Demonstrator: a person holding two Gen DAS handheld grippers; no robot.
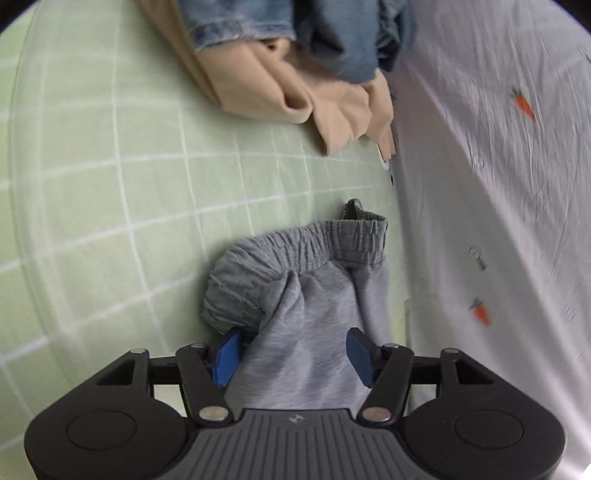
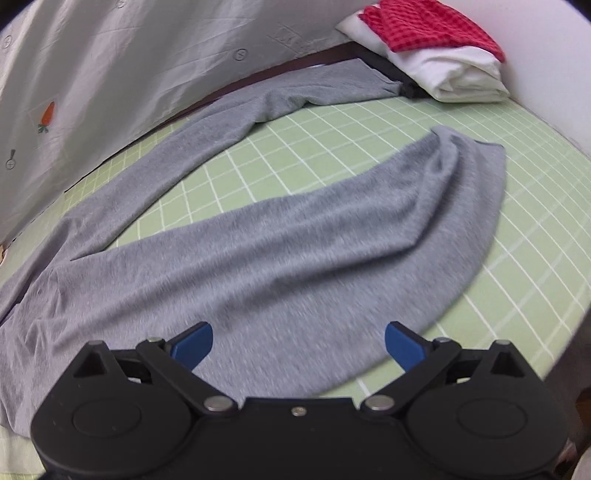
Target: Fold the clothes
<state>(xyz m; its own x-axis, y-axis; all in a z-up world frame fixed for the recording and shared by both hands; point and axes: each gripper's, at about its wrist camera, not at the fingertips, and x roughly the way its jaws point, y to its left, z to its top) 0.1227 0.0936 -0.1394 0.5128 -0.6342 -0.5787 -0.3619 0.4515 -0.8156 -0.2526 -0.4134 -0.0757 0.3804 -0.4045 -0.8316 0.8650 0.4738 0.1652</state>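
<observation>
Grey trousers (image 2: 280, 251) lie spread on the green checked sheet (image 2: 498, 206), legs splayed apart toward the far end; far leg runs along the white carrot-print cloth (image 2: 110, 74).

Left gripper (image 1: 293, 354) released, blue fingers wide, over the bunched waistband (image 1: 295, 254) (fabric lies between the fingers, not pinched).

Right gripper (image 2: 298, 345) also released, hanging over the near leg.

Beige garment (image 1: 295, 96) w/ denim (image 1: 332, 37) on top sits far of the waistband.

Folded white cloth (image 2: 443, 70) w/ red checked cloth (image 2: 424, 22) at far right corner.
</observation>
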